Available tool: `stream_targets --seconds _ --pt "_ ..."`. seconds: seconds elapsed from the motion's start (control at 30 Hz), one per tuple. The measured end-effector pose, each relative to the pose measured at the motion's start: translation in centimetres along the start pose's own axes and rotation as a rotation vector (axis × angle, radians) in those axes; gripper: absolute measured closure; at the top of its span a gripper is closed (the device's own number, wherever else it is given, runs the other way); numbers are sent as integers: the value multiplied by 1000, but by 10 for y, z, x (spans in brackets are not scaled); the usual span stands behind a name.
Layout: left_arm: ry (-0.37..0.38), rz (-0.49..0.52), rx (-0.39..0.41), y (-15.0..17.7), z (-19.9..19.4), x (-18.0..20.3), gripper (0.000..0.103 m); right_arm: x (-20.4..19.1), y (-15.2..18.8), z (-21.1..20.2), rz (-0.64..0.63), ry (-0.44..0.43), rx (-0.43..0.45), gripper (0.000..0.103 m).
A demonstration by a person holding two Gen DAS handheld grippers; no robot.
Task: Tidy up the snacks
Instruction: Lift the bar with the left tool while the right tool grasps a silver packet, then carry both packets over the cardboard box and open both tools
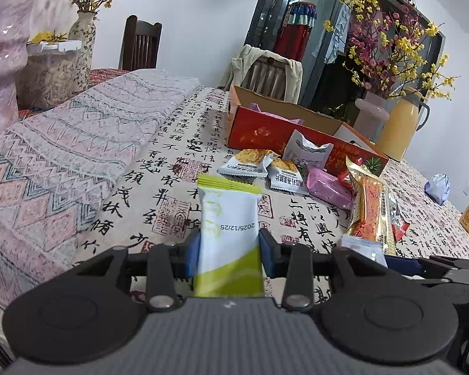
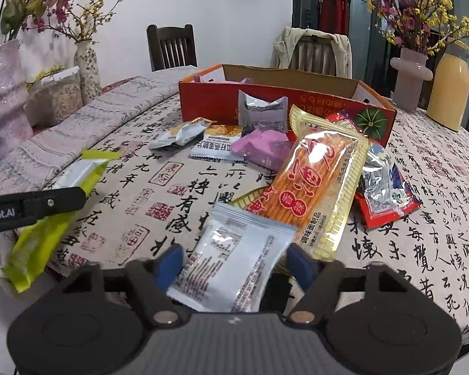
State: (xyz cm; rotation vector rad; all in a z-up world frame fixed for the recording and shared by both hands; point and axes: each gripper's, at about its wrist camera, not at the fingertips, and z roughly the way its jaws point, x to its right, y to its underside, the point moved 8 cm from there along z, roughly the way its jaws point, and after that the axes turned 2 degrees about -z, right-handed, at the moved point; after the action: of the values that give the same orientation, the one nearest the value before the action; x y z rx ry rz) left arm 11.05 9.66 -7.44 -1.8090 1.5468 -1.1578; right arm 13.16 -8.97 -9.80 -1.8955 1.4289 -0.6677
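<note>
My left gripper (image 1: pixel 229 250) is shut on a green-and-white snack packet (image 1: pixel 228 218), held upright above the calligraphy tablecloth (image 1: pixel 172 187); the right wrist view shows that packet (image 2: pixel 47 228) at the left. My right gripper (image 2: pixel 236 262) stands open around a white foil packet (image 2: pixel 231 250), its blue pads (image 2: pixel 172 261) close beside the packet's edges. That packet rests against a long orange stick-snack pack (image 2: pixel 319 181). Behind lie a pink packet (image 2: pixel 265 148), cracker packets (image 2: pixel 217 147) and a red-silver packet (image 2: pixel 384 193). A red cardboard box (image 2: pixel 209 97) stands open behind the pile.
A folded patterned blanket (image 1: pixel 78 143) covers the table's left side. Vases with flowers (image 2: pixel 412 75) and a yellow jug (image 2: pixel 450 93) stand at the back right, more vases (image 2: pixel 3 93) at the left. Two chairs (image 2: pixel 172 47) stand behind the table.
</note>
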Motion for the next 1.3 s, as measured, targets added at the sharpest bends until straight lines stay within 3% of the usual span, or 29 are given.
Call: stream_targets --seconds 0.07,0.2,0.7,1.3 --pt "5 -1 1 0 0 1 65 -1 0 -2 -1 1 5 55" --pt "7 0 0 0 0 2 65 1 -1 -3 2 -7 10 64" --pt "40 22 39 -27 6 30 64 19 -21 -27 22 -40 140 64" --pt "35 48 85 -98 50 91 64 90 -92 -24 92 -32 322 64"
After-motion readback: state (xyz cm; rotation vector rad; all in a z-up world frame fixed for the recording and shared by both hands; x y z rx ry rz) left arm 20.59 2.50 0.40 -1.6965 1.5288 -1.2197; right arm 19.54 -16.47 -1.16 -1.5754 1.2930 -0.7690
